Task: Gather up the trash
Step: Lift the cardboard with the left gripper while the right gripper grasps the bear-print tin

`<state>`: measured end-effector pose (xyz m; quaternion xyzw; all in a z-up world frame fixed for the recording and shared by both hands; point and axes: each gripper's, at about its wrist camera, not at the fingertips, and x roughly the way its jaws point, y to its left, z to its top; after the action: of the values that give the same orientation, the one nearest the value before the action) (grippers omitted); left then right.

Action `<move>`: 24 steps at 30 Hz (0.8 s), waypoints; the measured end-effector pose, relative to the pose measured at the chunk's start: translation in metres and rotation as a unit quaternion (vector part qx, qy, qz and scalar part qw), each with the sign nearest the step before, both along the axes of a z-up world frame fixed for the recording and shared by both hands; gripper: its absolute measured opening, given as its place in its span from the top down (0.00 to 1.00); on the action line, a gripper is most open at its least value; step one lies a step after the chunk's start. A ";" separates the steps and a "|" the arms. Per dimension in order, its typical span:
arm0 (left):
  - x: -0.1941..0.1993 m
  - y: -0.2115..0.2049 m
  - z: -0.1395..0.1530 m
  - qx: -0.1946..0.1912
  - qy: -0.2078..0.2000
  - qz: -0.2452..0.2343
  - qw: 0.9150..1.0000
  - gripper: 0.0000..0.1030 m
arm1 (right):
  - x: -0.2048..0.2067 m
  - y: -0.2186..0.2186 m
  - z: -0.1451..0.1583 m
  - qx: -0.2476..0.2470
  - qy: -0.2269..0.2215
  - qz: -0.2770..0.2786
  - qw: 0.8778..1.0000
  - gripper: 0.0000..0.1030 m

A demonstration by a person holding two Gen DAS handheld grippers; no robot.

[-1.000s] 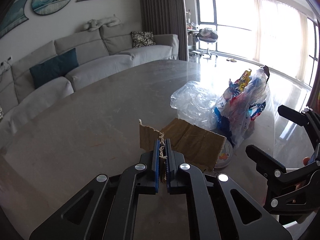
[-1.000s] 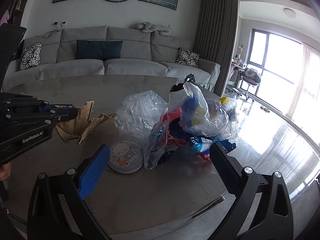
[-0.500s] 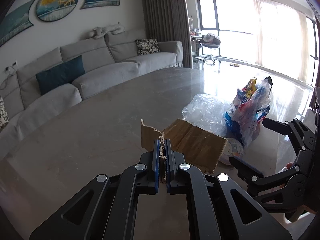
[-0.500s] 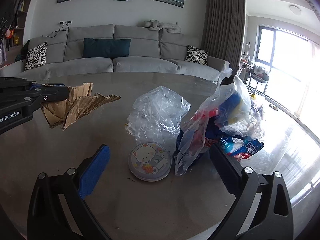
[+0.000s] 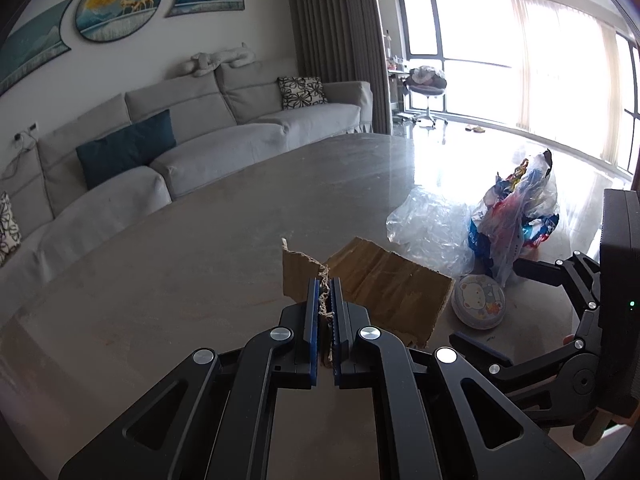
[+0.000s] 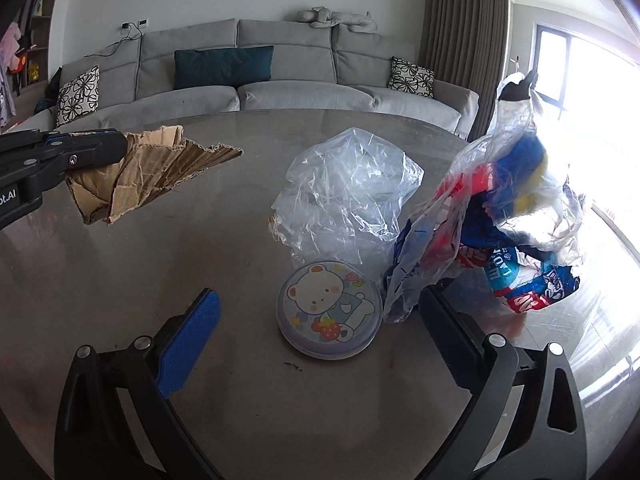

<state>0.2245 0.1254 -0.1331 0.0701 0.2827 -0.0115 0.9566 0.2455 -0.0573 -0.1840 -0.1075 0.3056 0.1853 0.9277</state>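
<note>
Tabletop (image 6: 224, 408); torn, creased cardboard (image 5: 384, 284)

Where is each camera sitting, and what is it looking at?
Left wrist: rides on the left gripper, looking along its fingers across the table; the jaws pinch the cardboard.
Right wrist: rides on the open right gripper, looking down at the round lid and the full trash bag.
Both views show the cardboard, lid, clear plastic bag, trash bag and sofa.
</note>
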 end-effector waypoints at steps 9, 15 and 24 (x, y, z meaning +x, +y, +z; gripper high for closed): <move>-0.010 -0.007 0.006 0.003 -0.010 -0.009 1.000 0.94 | 0.009 -0.003 -0.005 0.013 0.056 0.012 0.998 0.26; -0.010 -0.009 0.007 0.003 -0.009 -0.008 1.000 0.94 | 0.003 -0.005 -0.003 0.020 0.053 0.021 0.998 0.44; -0.012 -0.007 0.008 0.002 -0.008 -0.005 1.000 0.94 | -0.001 0.002 -0.002 0.014 0.042 0.027 0.999 0.45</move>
<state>0.2125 0.1183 -0.1254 0.0740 0.2749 -0.0153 0.9585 0.2441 -0.0550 -0.1856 -0.0948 0.3387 0.2186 0.9102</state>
